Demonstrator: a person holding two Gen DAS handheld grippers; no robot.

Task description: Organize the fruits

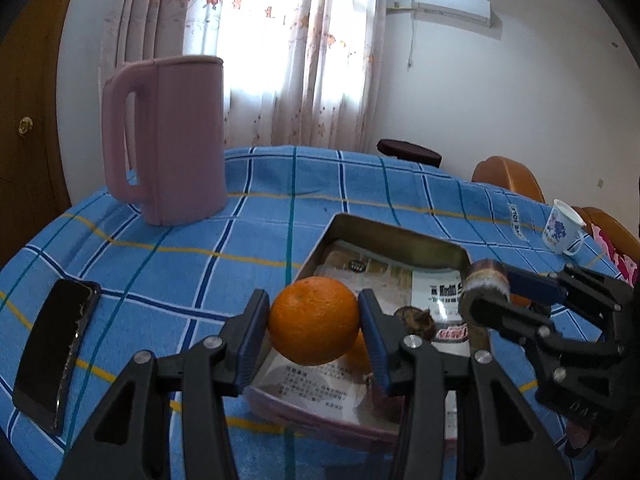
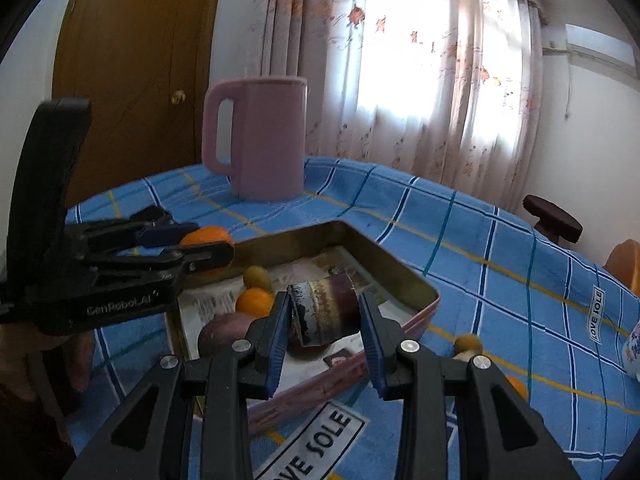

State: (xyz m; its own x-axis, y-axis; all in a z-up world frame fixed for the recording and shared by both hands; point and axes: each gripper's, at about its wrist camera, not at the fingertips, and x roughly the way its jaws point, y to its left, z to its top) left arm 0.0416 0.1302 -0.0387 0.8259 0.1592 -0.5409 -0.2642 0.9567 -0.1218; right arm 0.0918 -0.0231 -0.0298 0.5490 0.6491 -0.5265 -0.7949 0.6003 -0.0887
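Observation:
My left gripper (image 1: 314, 320) is shut on an orange (image 1: 314, 320) and holds it over the near left edge of a metal tin tray (image 1: 400, 236); it also shows in the right wrist view (image 2: 212, 252). My right gripper (image 2: 325, 312) is shut on a purple sugarcane piece (image 2: 324, 312) above the tray (image 2: 424, 284); it shows in the left wrist view (image 1: 486, 290). Inside the tray lie a small orange (image 2: 254, 302), a green fruit (image 2: 257, 276) and a purple round fruit (image 2: 222, 332) on printed paper.
A pink jug (image 1: 176, 136) stands at the back of the blue checked tablecloth (image 1: 240, 232). A black phone (image 1: 56, 352) lies left. A floral cup (image 1: 560, 228) stands right. A green fruit (image 2: 468, 342) and an orange (image 2: 518, 386) lie on the cloth right of the tray.

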